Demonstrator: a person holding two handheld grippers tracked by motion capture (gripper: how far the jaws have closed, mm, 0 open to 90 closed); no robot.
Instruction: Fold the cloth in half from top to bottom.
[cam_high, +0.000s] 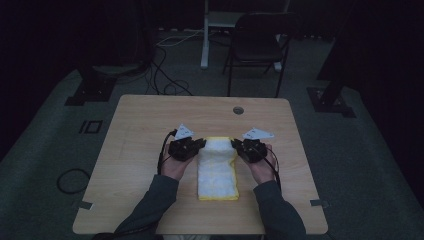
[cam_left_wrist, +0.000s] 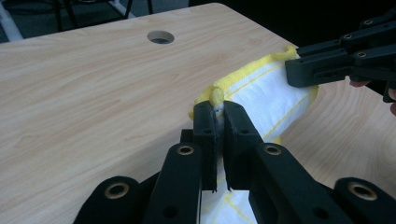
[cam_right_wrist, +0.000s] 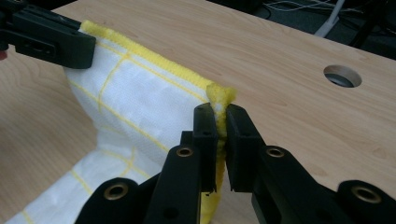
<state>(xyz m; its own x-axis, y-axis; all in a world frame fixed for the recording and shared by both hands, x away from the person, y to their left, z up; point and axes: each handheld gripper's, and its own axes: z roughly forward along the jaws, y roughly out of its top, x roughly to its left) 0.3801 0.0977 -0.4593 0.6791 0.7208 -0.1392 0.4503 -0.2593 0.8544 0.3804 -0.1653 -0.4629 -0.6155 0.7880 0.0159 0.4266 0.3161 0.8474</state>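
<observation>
We see the cloth, white with yellow edging, lying near the table's front edge, its far end lifted. Our left gripper is clamped on the cloth's far left corner, our right gripper on its far right corner.

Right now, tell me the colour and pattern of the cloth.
The cloth is white with a yellow edge and thin yellow grid lines, clearest in the right gripper view.
</observation>
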